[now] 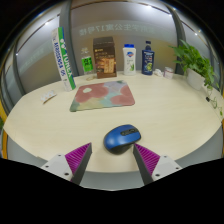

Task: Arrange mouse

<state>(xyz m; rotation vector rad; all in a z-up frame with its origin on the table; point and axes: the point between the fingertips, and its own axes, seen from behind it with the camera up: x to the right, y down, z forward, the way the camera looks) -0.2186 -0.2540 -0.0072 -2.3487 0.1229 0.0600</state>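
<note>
A blue computer mouse (120, 138) lies on the cream table (170, 110), just ahead of my gripper (112, 155) and between the tips of its two fingers, with a gap at each side. The fingers, with their magenta pads (78, 155), stand wide apart and hold nothing. A mouse mat (103, 96) with a pink, green and red pattern lies flat further off, beyond the mouse and a little to its left.
At the table's far edge stand a tall white-green box (61, 58), a brown box (104, 61), a white carton (129, 58) and a dark blue bottle (148, 58). A green plant (195, 62) stands at the far right. A small white object (48, 97) lies left of the mat.
</note>
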